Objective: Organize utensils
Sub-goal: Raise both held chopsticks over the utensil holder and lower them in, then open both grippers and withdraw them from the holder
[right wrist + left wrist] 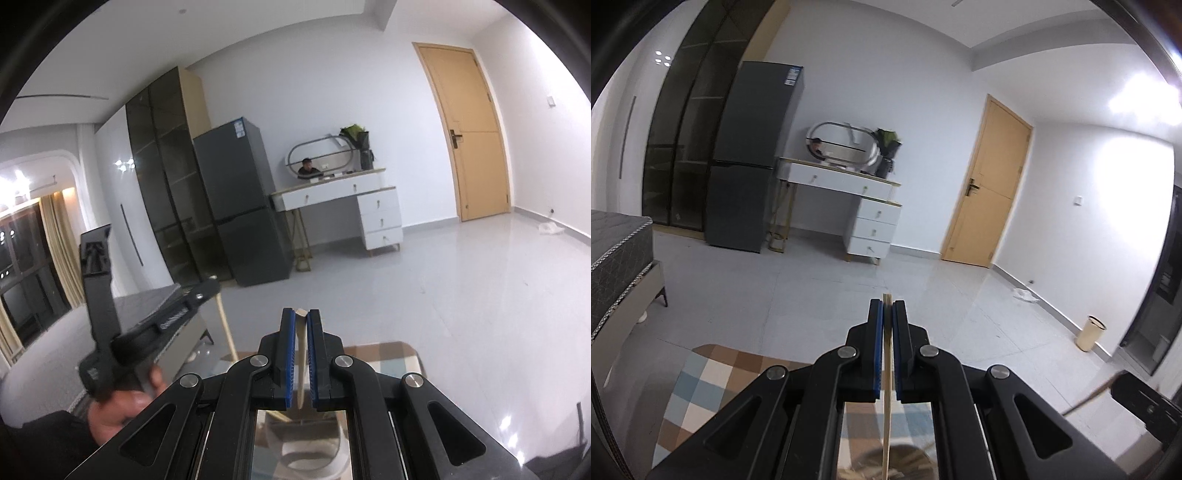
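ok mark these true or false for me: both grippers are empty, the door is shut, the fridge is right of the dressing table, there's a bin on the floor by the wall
1. Both grippers are empty. False: the left gripper is shut on a thin wooden stick and the right gripper is shut on a pale utensil handle.
2. The wooden door is shut. True.
3. The fridge stands right of the dressing table. False: it stands left of it.
4. A bin stands on the floor by the wall. True.

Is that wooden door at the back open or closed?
Closed. The wooden door sits flush in its frame in both wrist views, with no gap showing.
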